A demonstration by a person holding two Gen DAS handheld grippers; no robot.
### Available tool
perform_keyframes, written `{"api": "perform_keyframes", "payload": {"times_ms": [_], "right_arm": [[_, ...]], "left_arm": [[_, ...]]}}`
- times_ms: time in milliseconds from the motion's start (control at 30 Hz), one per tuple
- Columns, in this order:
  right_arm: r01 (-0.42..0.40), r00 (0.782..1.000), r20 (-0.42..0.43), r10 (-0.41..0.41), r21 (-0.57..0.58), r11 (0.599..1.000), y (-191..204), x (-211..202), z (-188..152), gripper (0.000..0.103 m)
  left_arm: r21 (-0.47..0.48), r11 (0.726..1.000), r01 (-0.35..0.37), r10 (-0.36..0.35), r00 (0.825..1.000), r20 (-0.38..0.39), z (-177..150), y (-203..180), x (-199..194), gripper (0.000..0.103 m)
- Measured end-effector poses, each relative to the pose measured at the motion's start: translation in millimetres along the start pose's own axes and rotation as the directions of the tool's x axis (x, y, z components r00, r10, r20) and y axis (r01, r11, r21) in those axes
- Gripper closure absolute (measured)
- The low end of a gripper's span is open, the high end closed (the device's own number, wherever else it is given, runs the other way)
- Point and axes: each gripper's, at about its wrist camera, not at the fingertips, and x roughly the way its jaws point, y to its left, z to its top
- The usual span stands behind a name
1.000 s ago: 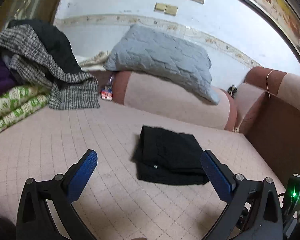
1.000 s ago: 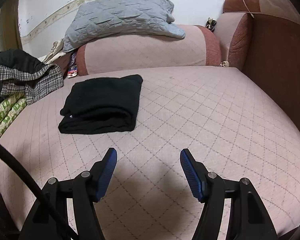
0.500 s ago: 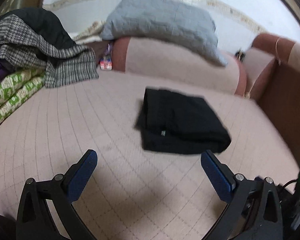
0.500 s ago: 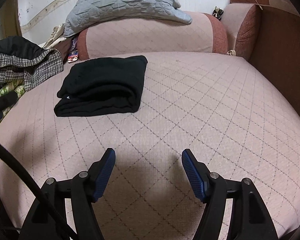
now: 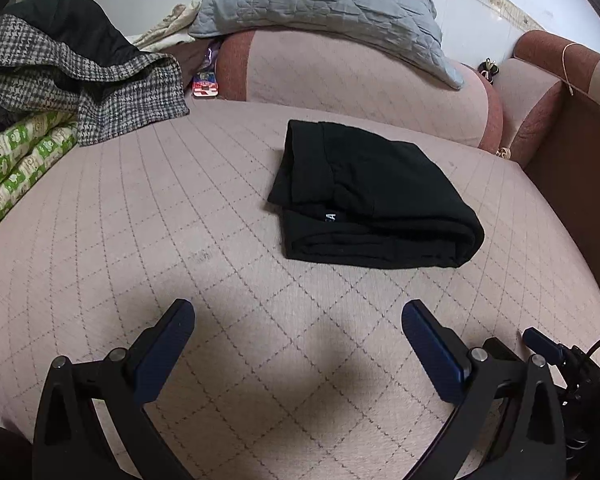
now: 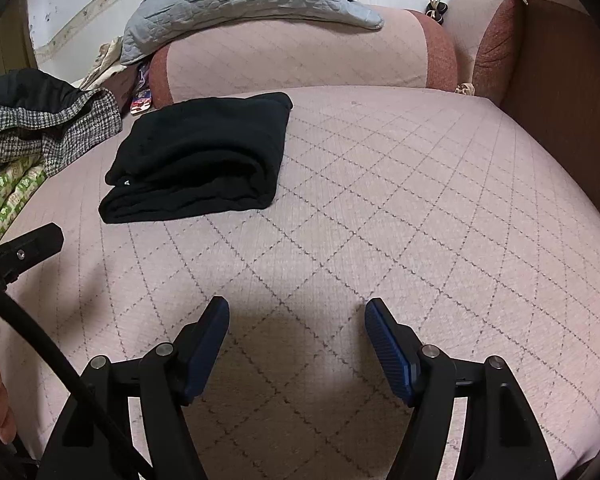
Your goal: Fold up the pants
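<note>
Left wrist view showed the black pants (image 5: 374, 196) as a compact folded bundle on the quilted pink bed cover (image 5: 140, 240), in front of the bolster (image 5: 360, 84) and well apart from the houndstooth coat (image 5: 80, 80) piled beyond the bundle's far side. Compared with a second earlier, the bundle sat nearer the middle of this view and the camera had tipped down toward the cover; the bundle itself had not shifted. Left gripper (image 5: 298, 326) hung wide, holding nothing. Right gripper (image 6: 297, 322) was also spread, empty, above bare cover short of the bundle. Judgement: folding looked finished, both claws clear of the cloth; only a tidy-up press seemed possibly left.
</note>
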Motion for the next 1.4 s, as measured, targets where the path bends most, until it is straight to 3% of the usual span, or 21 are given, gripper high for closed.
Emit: {"api": "perform_keyframes", "payload": {"times_ms": [733,1400], "right_arm": [[0.003,1.0,-0.012,-0.003,-0.017,1.0,2,4,-1,0.023],[0.005,1.0,-0.01,-0.005,-0.021,1.0,5,4,-2,0.021]], "left_arm": [[0.015,1.0,0.018,-0.017,0.998,-0.053,-6,-5,12,0.0],[-0.027,0.998,0.052,-0.055,0.992,-0.11,-10,0,23,0.0]]}}
